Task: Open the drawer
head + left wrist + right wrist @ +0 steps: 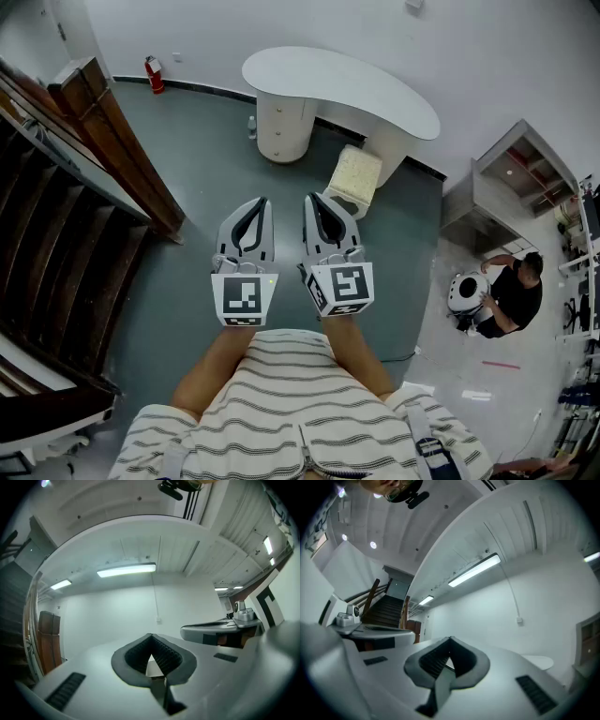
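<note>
Head view: L gripper [260, 206] and R gripper [312, 203] were held side by side, approx. level, jaws fully closed, nothing gripped; drawer [281, 124] sat under desk [375, 94], well ahead, floor [206, 169] open between.

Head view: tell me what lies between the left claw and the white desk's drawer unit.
In the head view, only bare grey floor lies between the left claw and the drawer unit; a cream block stands just right of that stretch.
</note>
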The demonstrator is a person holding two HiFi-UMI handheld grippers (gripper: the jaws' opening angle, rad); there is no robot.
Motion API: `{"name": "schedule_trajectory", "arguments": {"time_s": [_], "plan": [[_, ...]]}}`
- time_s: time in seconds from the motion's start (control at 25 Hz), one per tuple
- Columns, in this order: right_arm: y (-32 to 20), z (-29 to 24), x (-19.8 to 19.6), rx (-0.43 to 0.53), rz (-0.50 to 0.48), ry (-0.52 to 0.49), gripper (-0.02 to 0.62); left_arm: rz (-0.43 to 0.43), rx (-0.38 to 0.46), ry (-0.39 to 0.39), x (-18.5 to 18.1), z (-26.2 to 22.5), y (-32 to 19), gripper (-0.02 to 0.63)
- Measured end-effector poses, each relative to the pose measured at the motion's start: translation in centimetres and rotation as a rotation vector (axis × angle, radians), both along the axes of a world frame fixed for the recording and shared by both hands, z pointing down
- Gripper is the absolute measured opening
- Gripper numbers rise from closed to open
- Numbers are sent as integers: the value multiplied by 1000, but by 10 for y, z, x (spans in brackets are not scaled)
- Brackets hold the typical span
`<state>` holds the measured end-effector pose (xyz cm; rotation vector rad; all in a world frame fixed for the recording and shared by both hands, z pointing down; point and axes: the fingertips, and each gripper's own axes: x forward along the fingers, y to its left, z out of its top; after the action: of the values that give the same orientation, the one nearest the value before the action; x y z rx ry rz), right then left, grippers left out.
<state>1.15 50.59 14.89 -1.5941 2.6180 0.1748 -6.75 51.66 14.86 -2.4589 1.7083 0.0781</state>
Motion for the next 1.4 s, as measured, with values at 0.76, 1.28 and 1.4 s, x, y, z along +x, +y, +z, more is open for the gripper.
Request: {"name": "schedule_trajectory", "arguments": {"time_s": [0.76, 1.28, 1.4], "plan": [[-6, 24, 90, -39, -27, -21, 14, -37, -52, -7, 90, 30, 1, -5], [-122, 35, 61, -47, -28, -22, 14, -19, -96, -8, 61, 50, -119, -5], [-164, 24, 50, -42, -4, -15, 14, -3, -89, -15, 48, 40, -162, -5]]}}
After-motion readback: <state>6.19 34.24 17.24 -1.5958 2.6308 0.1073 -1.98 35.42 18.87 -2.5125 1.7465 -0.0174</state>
